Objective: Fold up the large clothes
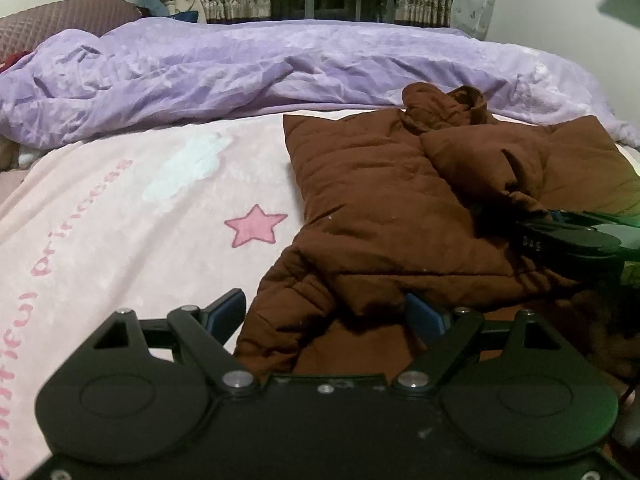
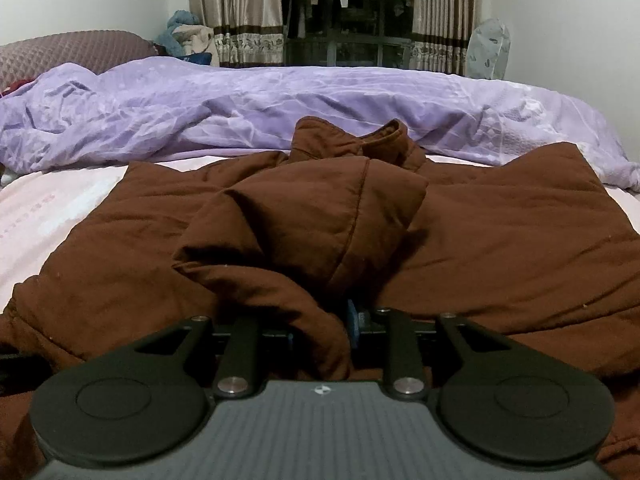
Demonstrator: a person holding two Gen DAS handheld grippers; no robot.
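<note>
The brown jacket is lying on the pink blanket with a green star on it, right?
Almost. The brown jacket does lie on the pink blanket, but the star is pink, not green. The left wrist view shows it just left of the jacket.

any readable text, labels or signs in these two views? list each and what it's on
"DAS" – white letters on the black body of the right tongs, seen from the left wrist.
"Princess" – pink lettering, running sideways on the pink blanket; the word before it ends in "iful", the rest is cut off by the frame edge.
Small round emblem on the right tongs' grey housing: a sign only, no text.
Nothing else readable.
</note>
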